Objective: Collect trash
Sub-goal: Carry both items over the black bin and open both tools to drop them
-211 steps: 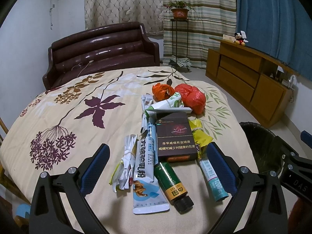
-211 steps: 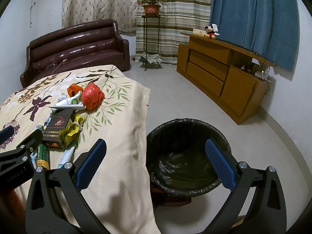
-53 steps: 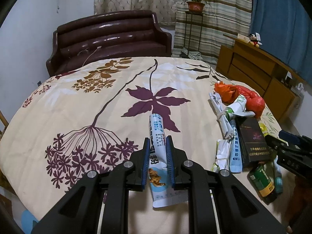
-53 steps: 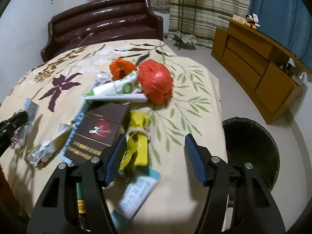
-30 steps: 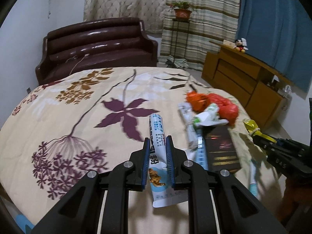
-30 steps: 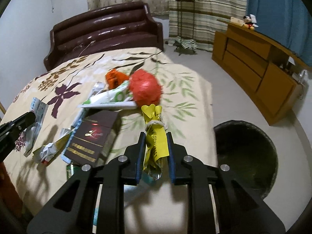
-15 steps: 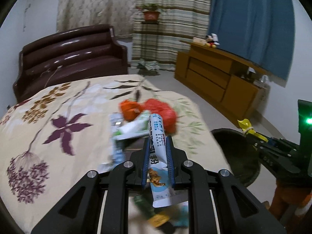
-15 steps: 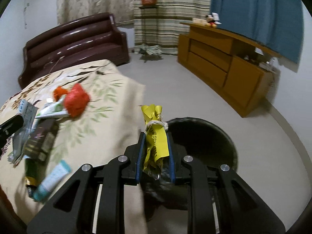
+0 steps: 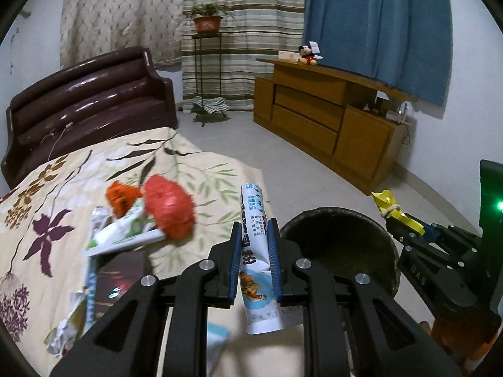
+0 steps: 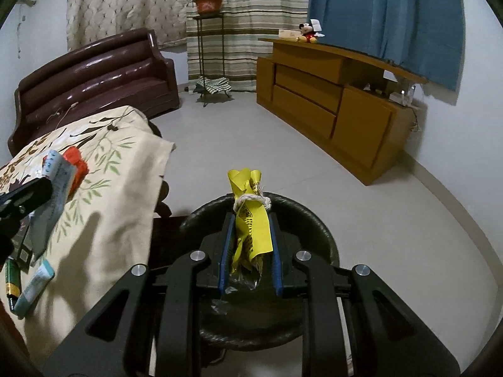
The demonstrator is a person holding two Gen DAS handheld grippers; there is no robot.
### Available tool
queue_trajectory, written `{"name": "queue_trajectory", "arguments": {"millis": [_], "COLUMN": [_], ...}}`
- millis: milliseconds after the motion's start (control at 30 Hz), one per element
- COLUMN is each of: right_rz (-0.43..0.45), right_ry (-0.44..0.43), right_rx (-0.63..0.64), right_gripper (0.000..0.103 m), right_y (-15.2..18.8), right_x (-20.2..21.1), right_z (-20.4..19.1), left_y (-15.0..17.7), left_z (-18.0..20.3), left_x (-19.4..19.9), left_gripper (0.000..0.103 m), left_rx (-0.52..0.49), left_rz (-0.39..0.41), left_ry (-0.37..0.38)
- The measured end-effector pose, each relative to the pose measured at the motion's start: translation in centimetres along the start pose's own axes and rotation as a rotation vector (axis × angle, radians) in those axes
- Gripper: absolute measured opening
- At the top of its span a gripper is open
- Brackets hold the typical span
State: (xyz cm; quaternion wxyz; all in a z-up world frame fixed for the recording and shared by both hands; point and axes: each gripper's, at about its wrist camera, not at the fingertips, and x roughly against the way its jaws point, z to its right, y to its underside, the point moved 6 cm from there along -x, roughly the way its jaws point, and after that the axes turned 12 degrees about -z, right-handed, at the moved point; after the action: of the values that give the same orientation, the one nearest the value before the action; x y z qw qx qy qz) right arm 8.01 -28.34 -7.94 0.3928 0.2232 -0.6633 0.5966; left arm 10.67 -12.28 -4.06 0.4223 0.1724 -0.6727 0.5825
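R gripper (image 10: 248, 251) clamped on yellow wrapper (image 10: 250, 220), over bin (image 10: 317, 229) for drop | L gripper (image 9: 254, 257) clamped on white tube (image 9: 254, 235), nr bin, likely next

The round black-lined trash bin (image 10: 317, 229) gapes open beside the floral-covered bed (image 10: 103, 207); bare tiled floor (image 10: 314, 169) lies open beyond it.
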Motion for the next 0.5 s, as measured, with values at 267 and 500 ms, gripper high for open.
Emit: {"name": "queue_trajectory", "arguments": {"millis": [267, 500], "right_rz": [-0.002, -0.009], "right_ry": [0.005, 0.0], "right_rx": [-0.017, -0.041], "right_gripper": [0.02, 0.021], "right_y": [-0.2, 0.0], "right_x": [-1.0, -1.9], "right_z": [1.9, 3.4], "left_y": [-1.0, -1.5], "left_z": [3.1, 4.8], "left_x": [-2.2, -3.8], "left_gripper": [0.018, 0.018], "left_rx": [-0.049, -0.073], "left_rz": [-0.008, -0.028], "left_ry": [-0.001, -0.011]}}
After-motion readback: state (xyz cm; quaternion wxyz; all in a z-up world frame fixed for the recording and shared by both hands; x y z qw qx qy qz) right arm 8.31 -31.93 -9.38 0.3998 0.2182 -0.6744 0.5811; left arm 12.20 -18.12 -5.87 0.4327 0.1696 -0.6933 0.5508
